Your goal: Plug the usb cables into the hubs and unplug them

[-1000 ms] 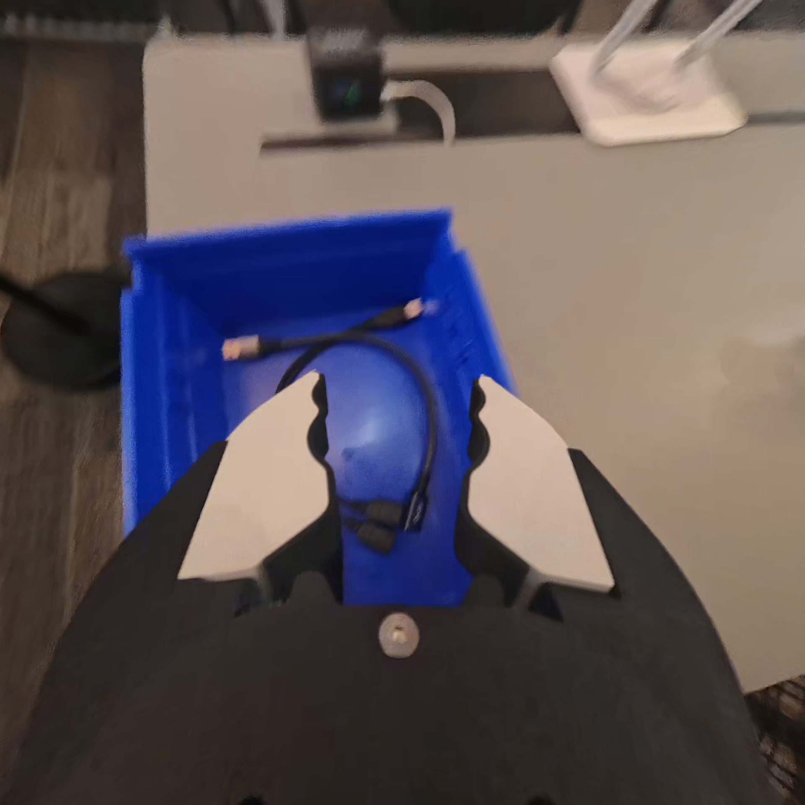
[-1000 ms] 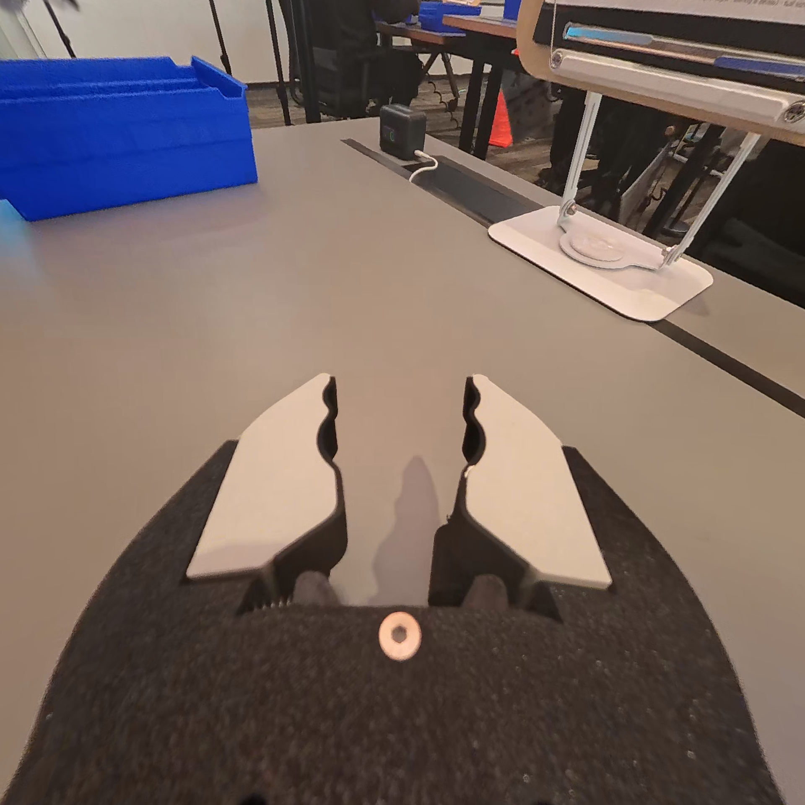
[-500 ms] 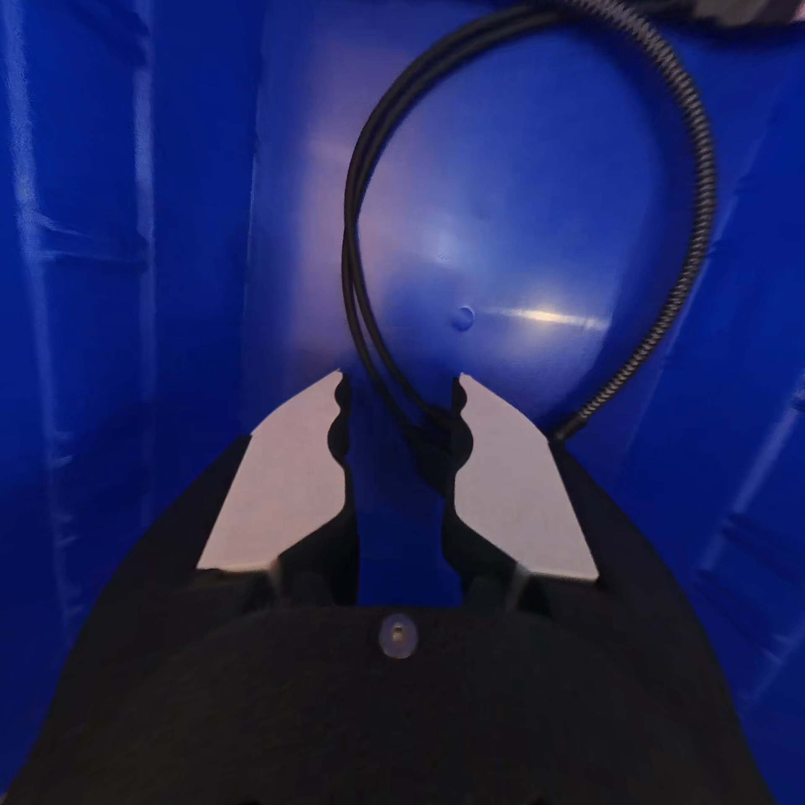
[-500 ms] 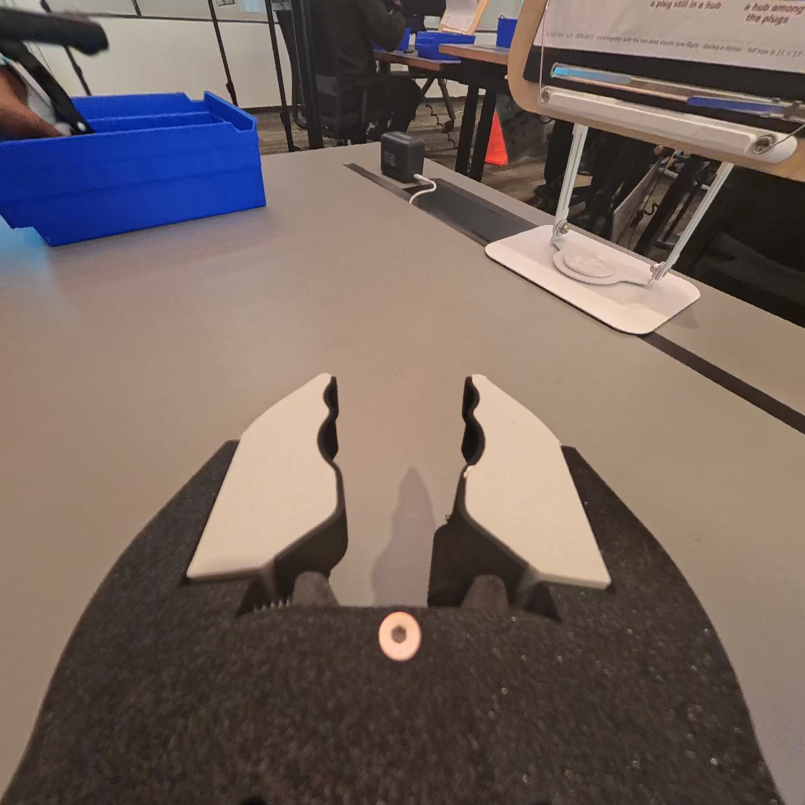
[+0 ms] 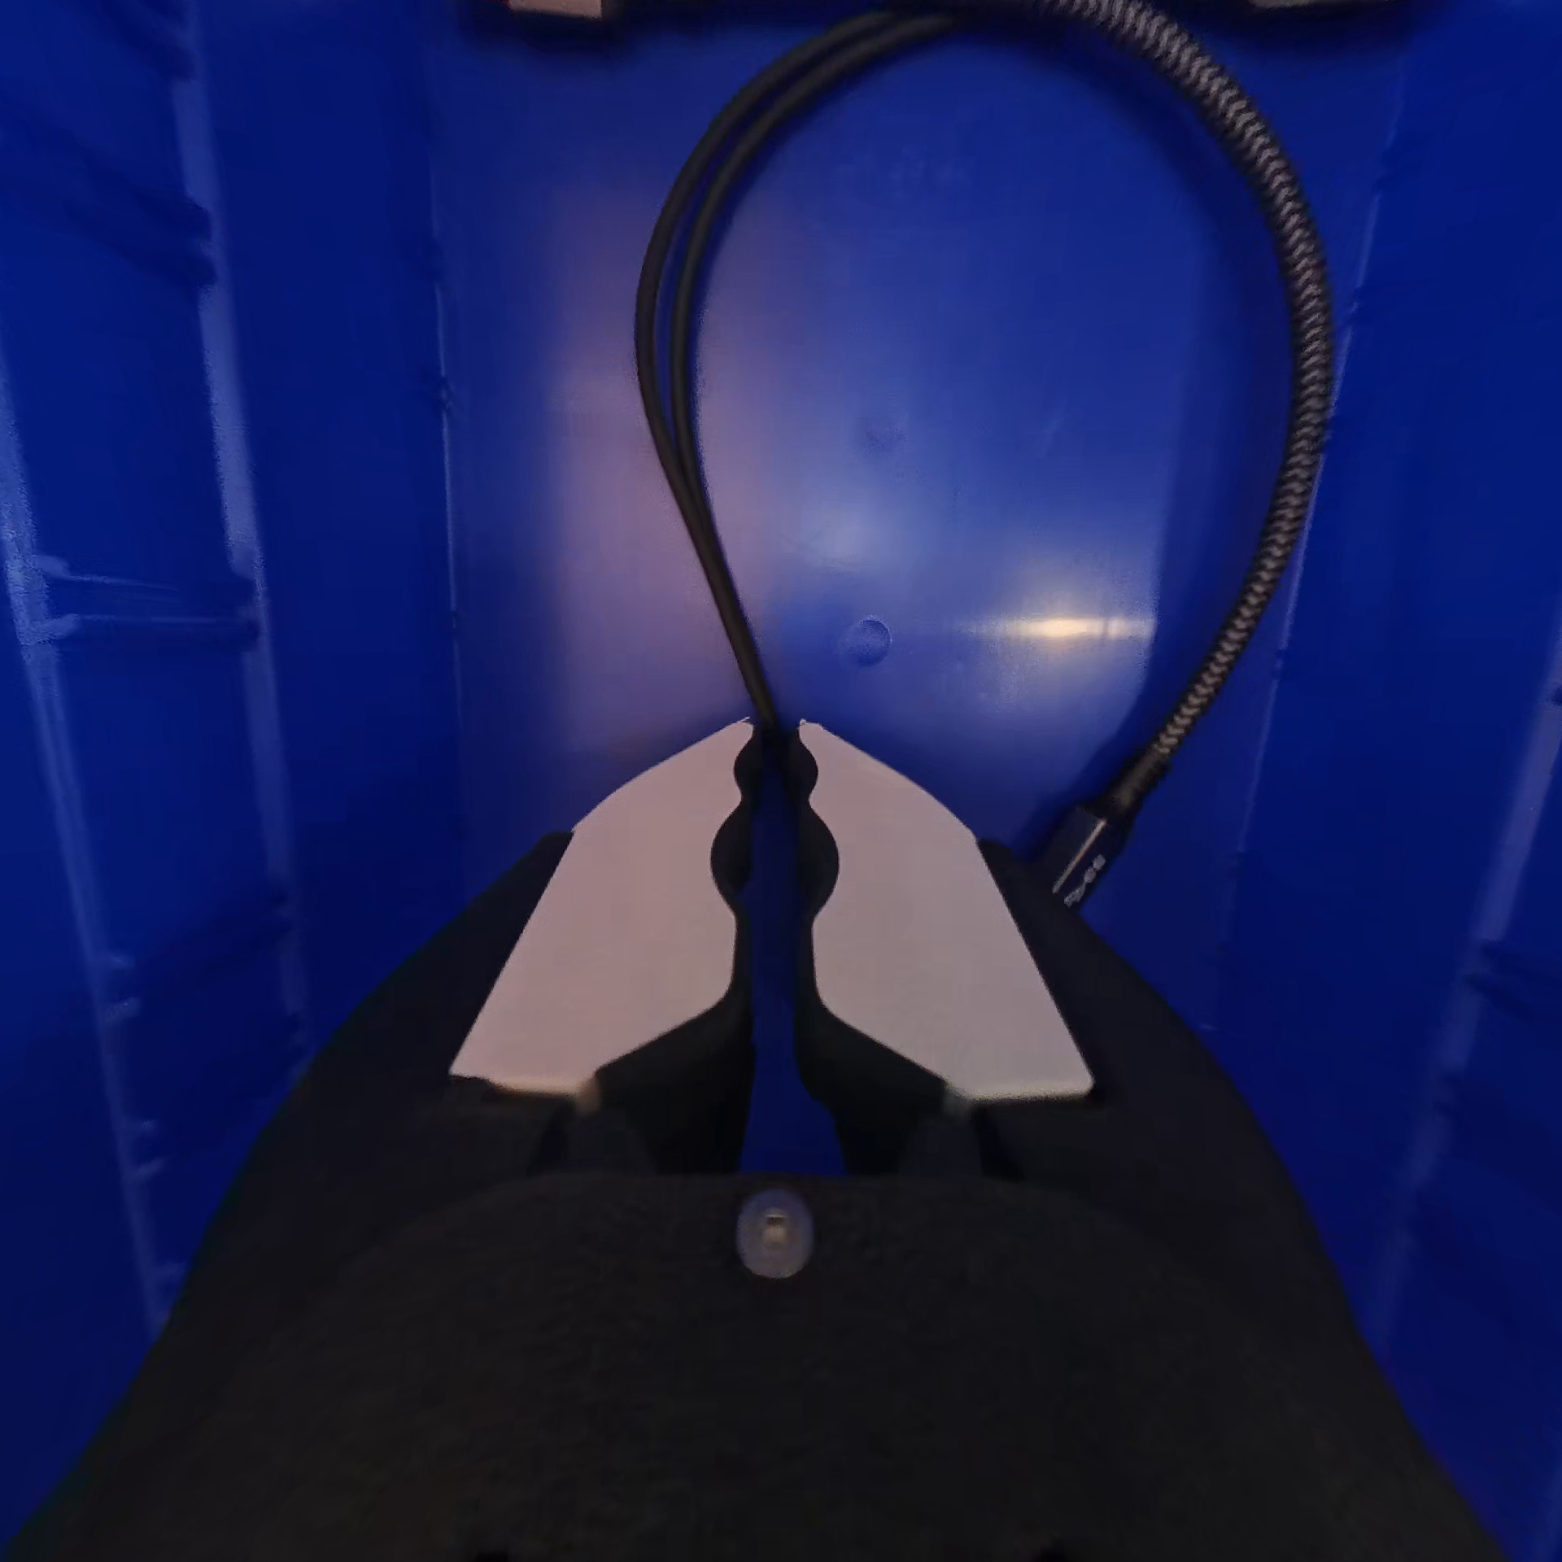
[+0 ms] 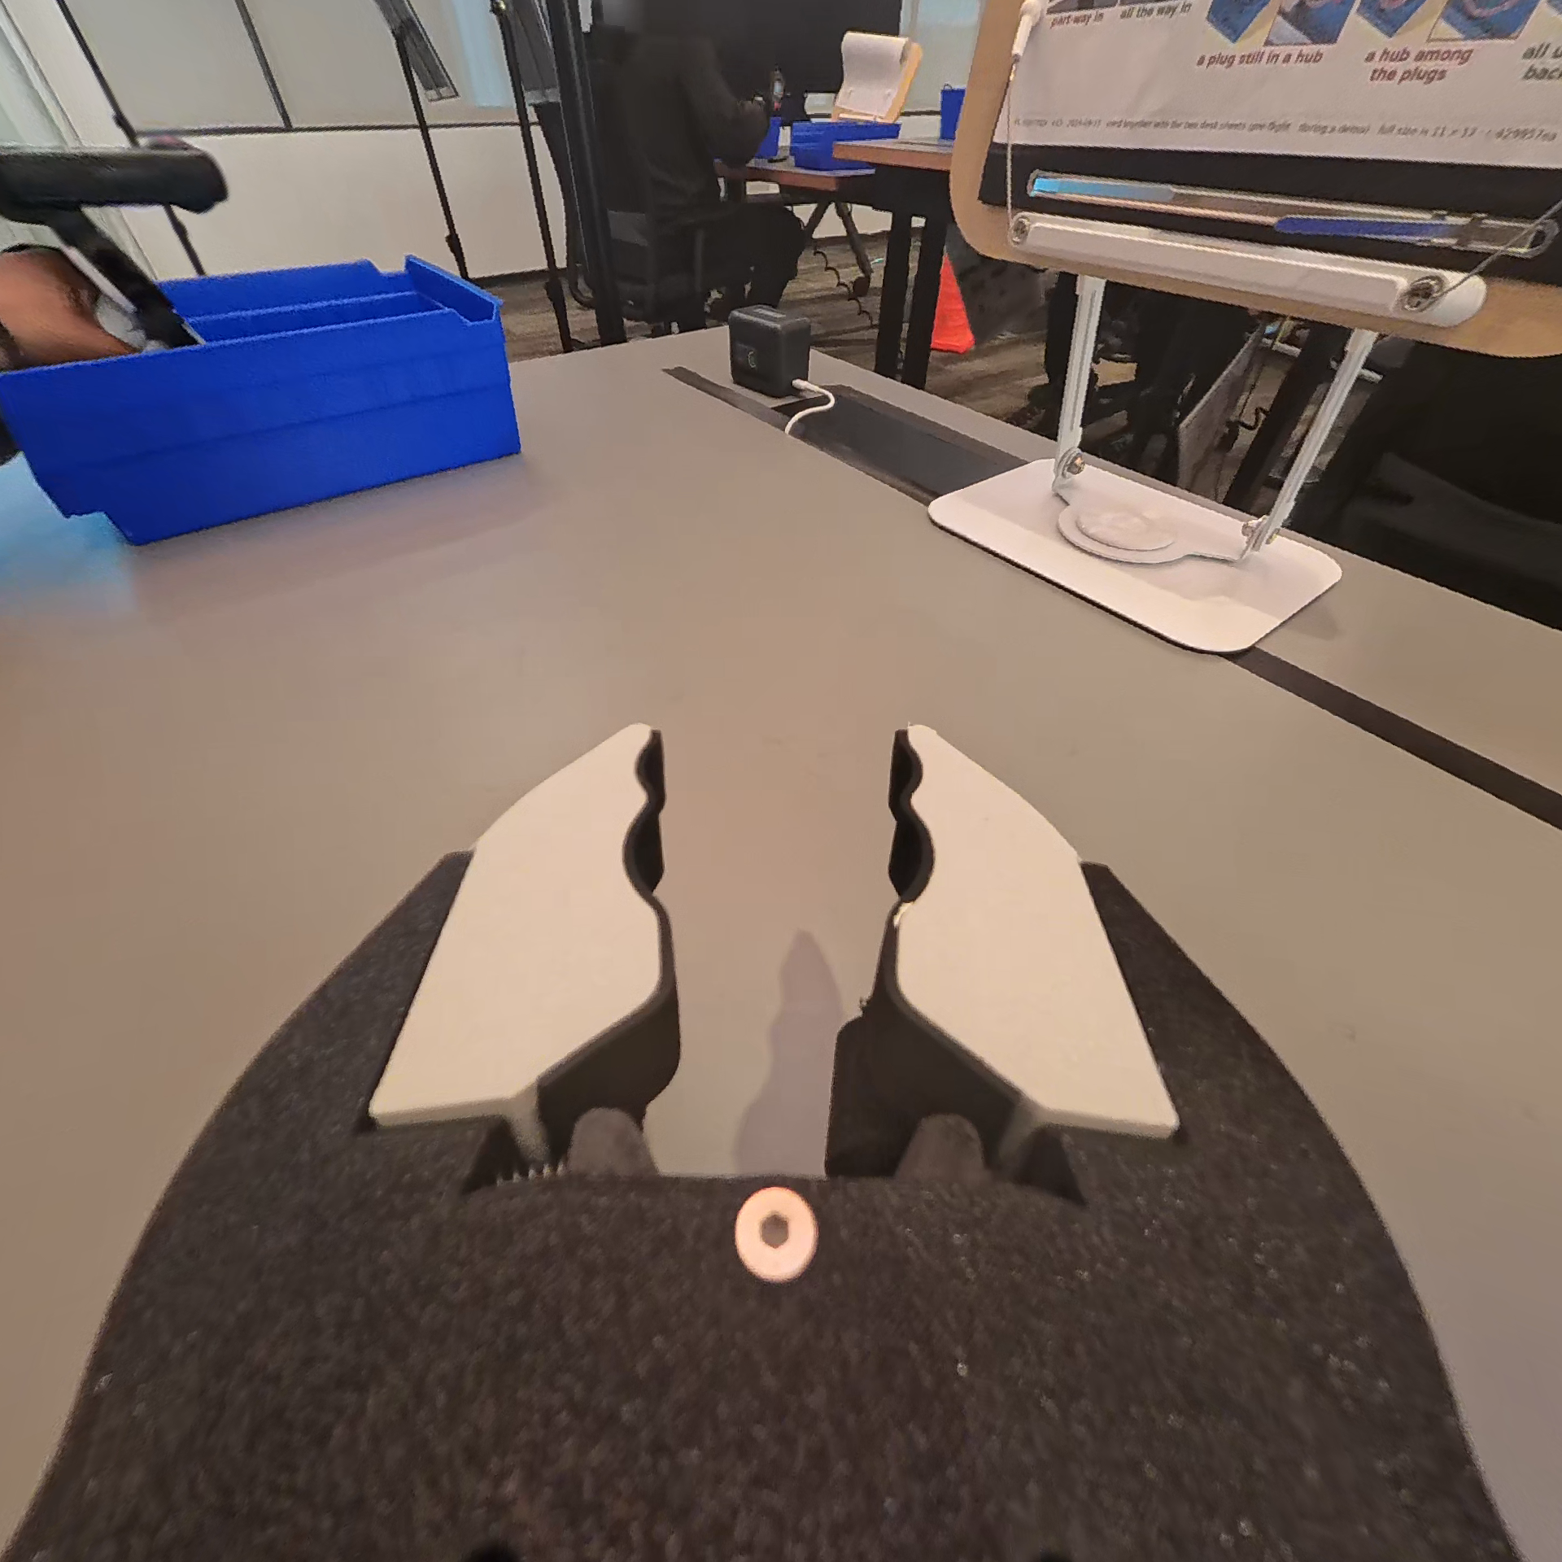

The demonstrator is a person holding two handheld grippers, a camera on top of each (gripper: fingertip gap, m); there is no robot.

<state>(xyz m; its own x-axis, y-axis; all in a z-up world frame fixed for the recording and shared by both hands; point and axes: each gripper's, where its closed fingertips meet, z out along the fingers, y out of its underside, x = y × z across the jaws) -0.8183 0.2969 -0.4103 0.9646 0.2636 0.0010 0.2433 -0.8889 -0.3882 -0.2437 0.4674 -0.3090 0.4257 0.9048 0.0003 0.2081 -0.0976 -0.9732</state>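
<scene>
My left gripper (image 5: 773,725) is down inside the blue bin (image 5: 211,592) and is shut on a pair of thin black cables (image 5: 668,355) that run side by side from the fingertips up to the bin's far end. A grey braided cable (image 5: 1293,338) loops round on the right and ends in a dark plug (image 5: 1086,854) beside my right finger. Metal plug ends (image 5: 558,7) show at the top edge. My right gripper (image 6: 773,735) is open and empty, low over the grey table (image 6: 592,608). The bin also shows in the right wrist view (image 6: 279,423), far left.
A white stand base (image 6: 1133,575) carrying a board stands at the right. A black charger cube (image 6: 767,348) with a white lead sits at the table's far edge by a dark slot. A person sits at another desk behind. The left gripper's handle (image 6: 101,182) shows over the bin. The gap from one gripper's tips to the other's is roughly 60 centimetres.
My left gripper went down into the bin and its fingers closed on the thin black cables. My right gripper stayed open over the table, its view shifting slightly.
</scene>
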